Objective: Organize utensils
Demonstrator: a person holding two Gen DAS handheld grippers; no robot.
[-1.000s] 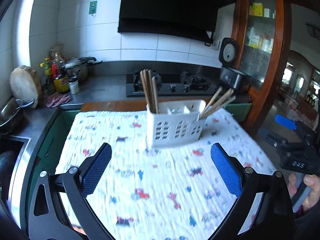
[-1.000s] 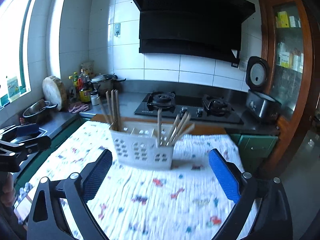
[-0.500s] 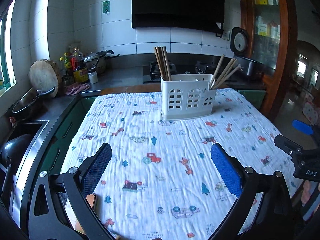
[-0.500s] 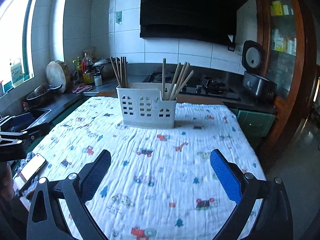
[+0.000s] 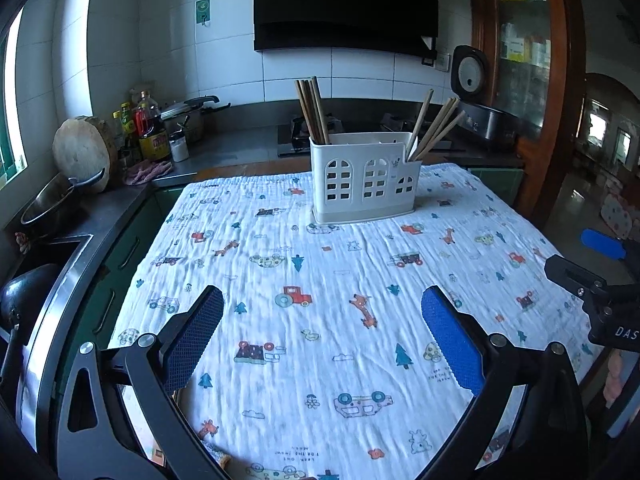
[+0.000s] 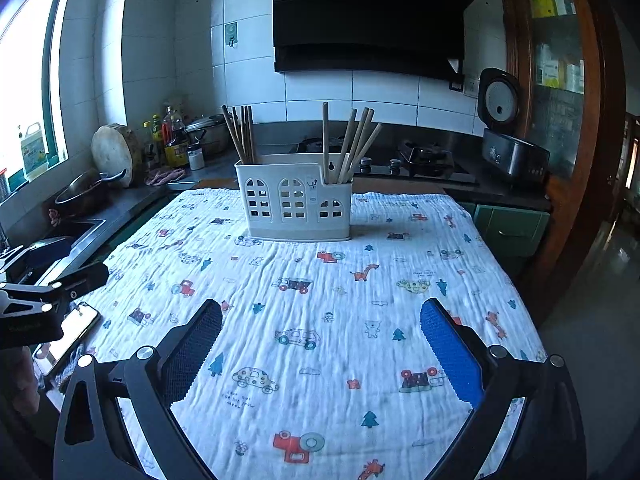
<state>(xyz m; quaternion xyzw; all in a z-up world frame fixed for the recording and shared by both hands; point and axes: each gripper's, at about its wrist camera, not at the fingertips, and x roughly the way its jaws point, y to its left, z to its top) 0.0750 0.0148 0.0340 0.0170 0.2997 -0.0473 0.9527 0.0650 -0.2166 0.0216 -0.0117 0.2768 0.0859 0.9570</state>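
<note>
Both grippers drawn back — left gripper point(image 5: 322, 338) agape, right gripper point(image 6: 320, 350) agape, holder point(image 5: 365, 178) upright.

White holder point(image 5: 366, 178), tan chopsticks point(image 5: 312, 110), cartoon-printed white cloth point(image 5: 320, 288).

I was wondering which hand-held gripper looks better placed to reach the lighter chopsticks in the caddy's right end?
Probably the right hand-held gripper. It is open and empty, and its view faces the caddy squarely, with the lighter chopsticks nearly straight ahead. The left hand-held gripper, also open, sits farther left.
</note>
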